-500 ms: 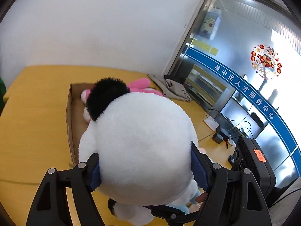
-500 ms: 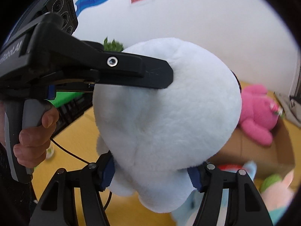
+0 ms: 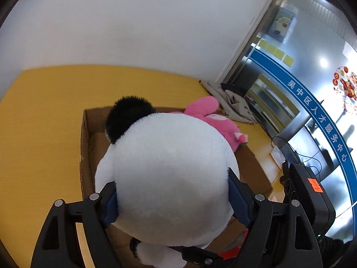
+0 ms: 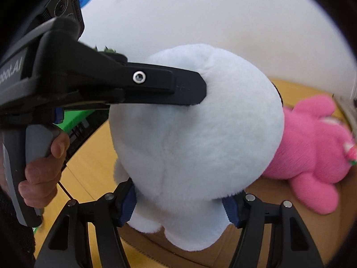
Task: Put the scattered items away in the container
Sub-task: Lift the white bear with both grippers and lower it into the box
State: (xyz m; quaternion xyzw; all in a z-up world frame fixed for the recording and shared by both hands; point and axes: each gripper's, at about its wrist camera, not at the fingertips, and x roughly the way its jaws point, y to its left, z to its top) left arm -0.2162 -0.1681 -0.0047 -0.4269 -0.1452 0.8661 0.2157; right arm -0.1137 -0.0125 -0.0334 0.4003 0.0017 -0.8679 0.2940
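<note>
A big white plush toy point(image 3: 169, 174) with a black ear point(image 3: 129, 116) hangs over the open cardboard box point(image 3: 86, 147). My left gripper point(image 3: 174, 201) has its blue pads pressed into the toy's sides, and its jaws are opening. One of its fingers point(image 4: 167, 87) lies across the toy point(image 4: 200, 122) in the right wrist view. My right gripper point(image 4: 179, 205) is shut on the toy's lower part. A pink plush toy point(image 3: 214, 116) point(image 4: 312, 147) lies in the far end of the box point(image 4: 263, 185).
The box stands on a yellow table point(image 3: 44, 111) against a white wall. A grey cloth bag point(image 3: 232, 107) and a white adapter with cables point(image 3: 276, 154) lie at the right, by a glass door. A green crate point(image 4: 82, 120) stands at the left. A hand point(image 4: 42, 174) holds the left gripper.
Both grippers have carried the white plush toy forward and up. It now hangs over the box, and the pink toy looks closer.
</note>
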